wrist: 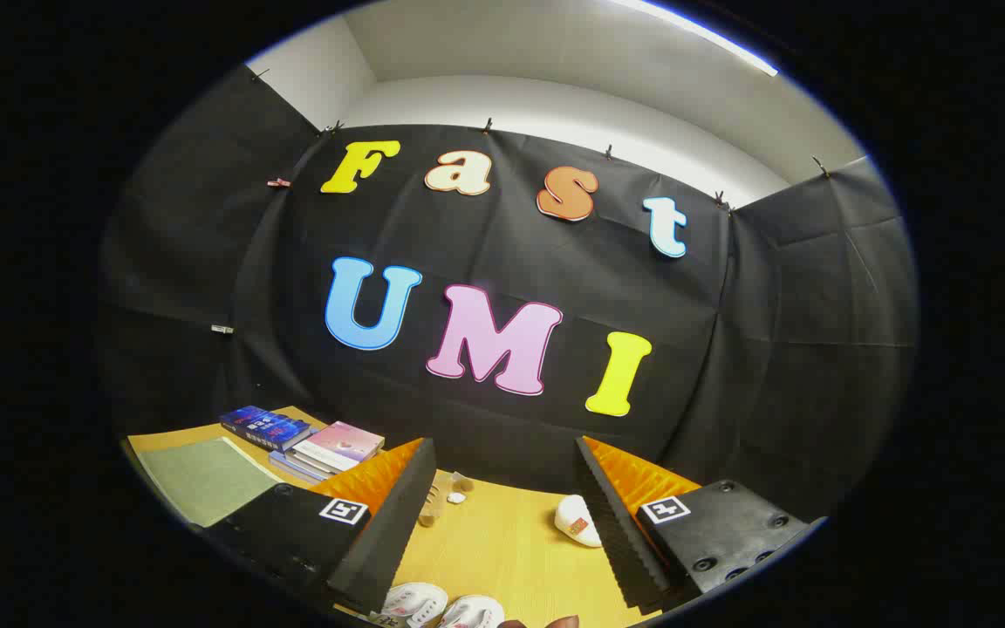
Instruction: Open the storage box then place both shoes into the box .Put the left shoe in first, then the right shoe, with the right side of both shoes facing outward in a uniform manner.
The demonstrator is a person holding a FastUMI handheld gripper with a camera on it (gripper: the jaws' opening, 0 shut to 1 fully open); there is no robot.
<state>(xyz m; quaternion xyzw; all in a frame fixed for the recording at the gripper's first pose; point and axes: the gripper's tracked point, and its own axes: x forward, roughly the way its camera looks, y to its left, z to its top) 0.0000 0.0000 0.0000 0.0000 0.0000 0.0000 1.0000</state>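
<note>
My gripper [502,515] is held high above the wooden table [502,545], fingers wide apart with nothing between them. Below and between the fingers, close to me, the toes of two white shoes [441,606] lie side by side on the table. A small white object with a red mark [577,521] lies on the table just inside the right finger [620,532]. A clear, glassy thing [443,499] stands on the table beside the left finger [389,523]; I cannot tell what it is.
A stack of books [306,440] sits at the far left of the table, with a grey-green mat [206,480] in front of it. The black cloth wall rises right behind the table. A fingertip [564,622] shows near the shoes.
</note>
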